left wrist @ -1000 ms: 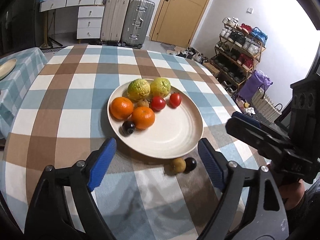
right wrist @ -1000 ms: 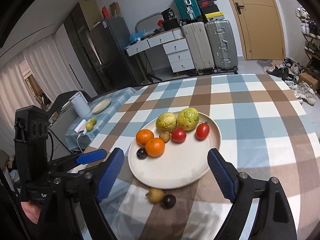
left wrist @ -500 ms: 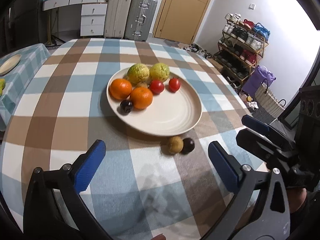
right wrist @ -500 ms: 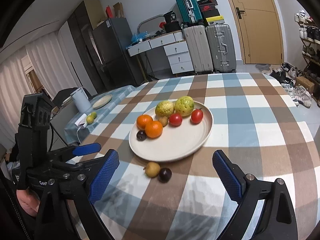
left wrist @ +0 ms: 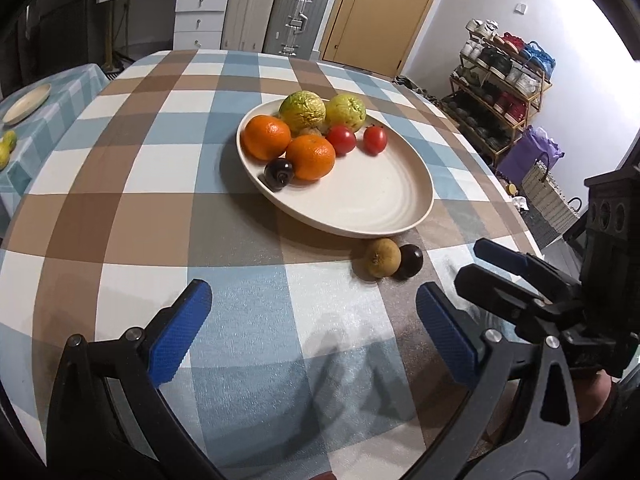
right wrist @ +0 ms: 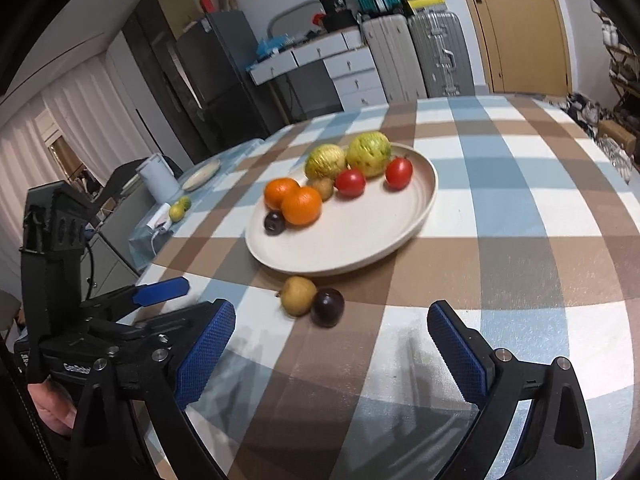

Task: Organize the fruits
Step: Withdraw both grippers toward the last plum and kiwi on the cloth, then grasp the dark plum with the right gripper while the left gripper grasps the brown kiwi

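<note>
Beside the plate point(left wrist: 416, 216), a brown fruit point(left wrist: 383, 257) touches a dark plum point(left wrist: 412, 261); we hold both grippers, left gripper point(left wrist: 312, 332) and right gripper point(right wrist: 332, 352), wide, jaws just opening, empty.

A plate point(left wrist: 400, 216) sits near the middle of the table point(left wrist: 132, 216), fruit clustered on its far half: two large fruits point(left wrist: 303, 110) at the back, two oranges point(left wrist: 267, 137) to their left, two tomatoes point(left wrist: 341, 139) to their right, a small round fruit point(left wrist: 279, 171) at the near-left rim. Off the plate, just before its near edge, a pair of small fruits point(left wrist: 383, 257) lie touching on the cloth. Behind the table stand drawers point(left wrist: 200, 16), suitcases point(left wrist: 296, 12) and a door point(left wrist: 376, 12), with a shoe rack point(left wrist: 500, 80) to the right.
</note>
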`<state>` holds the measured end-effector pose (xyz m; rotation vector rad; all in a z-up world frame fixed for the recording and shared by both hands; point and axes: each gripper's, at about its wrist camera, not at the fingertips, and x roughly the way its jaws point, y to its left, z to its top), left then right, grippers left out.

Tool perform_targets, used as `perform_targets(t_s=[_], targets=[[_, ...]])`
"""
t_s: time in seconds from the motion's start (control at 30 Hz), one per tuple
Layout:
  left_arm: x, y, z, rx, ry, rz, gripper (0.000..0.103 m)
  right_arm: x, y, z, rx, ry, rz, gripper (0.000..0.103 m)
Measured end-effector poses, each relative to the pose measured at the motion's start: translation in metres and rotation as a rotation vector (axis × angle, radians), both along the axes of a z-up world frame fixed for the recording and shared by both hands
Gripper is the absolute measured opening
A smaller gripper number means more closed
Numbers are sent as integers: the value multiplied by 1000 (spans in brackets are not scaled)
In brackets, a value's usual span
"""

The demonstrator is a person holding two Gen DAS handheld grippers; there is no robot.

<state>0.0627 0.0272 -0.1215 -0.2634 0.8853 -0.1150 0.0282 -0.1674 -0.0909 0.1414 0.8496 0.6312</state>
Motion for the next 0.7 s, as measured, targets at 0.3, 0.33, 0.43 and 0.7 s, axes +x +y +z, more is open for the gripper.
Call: perform_targets(t_s=[0.3,0.33,0.43,0.7], targets=[[6,10,-2,-13,0,7,102,11,8,-8,-10,35,37,88],[6,11,-2,-16,-1,10,102,12,10,-10,-9,44,47,85],[6,18,-2,-27,-8,25,102,15,18,-14,-46,55,78,81],[11,26,-4,-76,-5,11,101,19,26,-20,-82,68,99,54]])
